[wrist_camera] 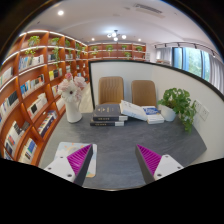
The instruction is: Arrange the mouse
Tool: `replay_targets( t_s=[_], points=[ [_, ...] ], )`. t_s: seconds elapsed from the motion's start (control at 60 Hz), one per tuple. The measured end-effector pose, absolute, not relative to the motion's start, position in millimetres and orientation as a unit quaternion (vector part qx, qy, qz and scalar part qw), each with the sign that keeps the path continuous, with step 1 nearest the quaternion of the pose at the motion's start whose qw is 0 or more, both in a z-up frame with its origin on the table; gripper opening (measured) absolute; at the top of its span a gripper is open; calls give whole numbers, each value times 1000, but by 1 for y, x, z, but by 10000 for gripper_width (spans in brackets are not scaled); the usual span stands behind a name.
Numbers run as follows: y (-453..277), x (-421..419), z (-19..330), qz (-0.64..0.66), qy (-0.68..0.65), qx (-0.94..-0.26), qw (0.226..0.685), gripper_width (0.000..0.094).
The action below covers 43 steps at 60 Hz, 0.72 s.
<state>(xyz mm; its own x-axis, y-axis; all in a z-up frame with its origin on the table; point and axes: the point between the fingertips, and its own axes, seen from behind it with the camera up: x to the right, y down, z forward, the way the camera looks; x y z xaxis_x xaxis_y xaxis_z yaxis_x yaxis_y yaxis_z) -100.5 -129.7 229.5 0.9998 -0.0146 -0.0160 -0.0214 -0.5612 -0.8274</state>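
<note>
held low over a grey table (pixel 120 150), the gripper (pixel 113 160) has its two fingers spread wide apart, with nothing between them; each finger carries one magenta pad (pixel 80 157), so two pads show. the tabletop between the fingers and just ahead of them is bare.

beyond the fingers, toward the far edge of the table, lies one stack of dark books (pixel 108 115), about three volumes. just to the right of it sits one open book or sheaf of white papers (pixel 148 115). further right stands one potted plant (pixel 181 103) in a white pot. left of the stack stands one white vase or figure (pixel 71 99); its details are hard to read. two tan chairs (pixel 112 89) stand behind the table against a low white partition (pixel 150 72).

one long bookshelf (pixel 30 90) runs along the left wall, curving away toward the back of the room, and windows (pixel 195 60) fill the right side.

no mouse can be made out anywhere on the table, so its place, long axis and heading cannot be told. the near edge of the table is cut off behind the fingers.
</note>
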Motion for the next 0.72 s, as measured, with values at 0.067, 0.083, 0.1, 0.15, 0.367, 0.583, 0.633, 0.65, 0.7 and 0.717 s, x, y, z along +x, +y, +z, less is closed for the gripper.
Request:
replay_targets(
  t_s=[0.067,0.083,0.1,0.15,0.367,0.583,0.633,0.65,0.7,0.717],
  points=[
    [-142,-82,237,2,2,-879,477,859],
    [-144,-78,238,1,0,-878,479,858],
    [-148,-78,239,0,-2,-877,481,855],
    [-156,-64,240,1,-5,-876,482,856],
    [-182,-40,234,14,5,-881,473,855],
    [-190,-28,235,21,19,-881,473,855],
    [-190,-25,235,19,19,-881,473,854],
    [-191,-25,235,18,18,-881,473,854],
    [-192,-22,234,17,18,-881,472,855],
    [-192,-22,234,17,18,-881,472,857]
  ],
)
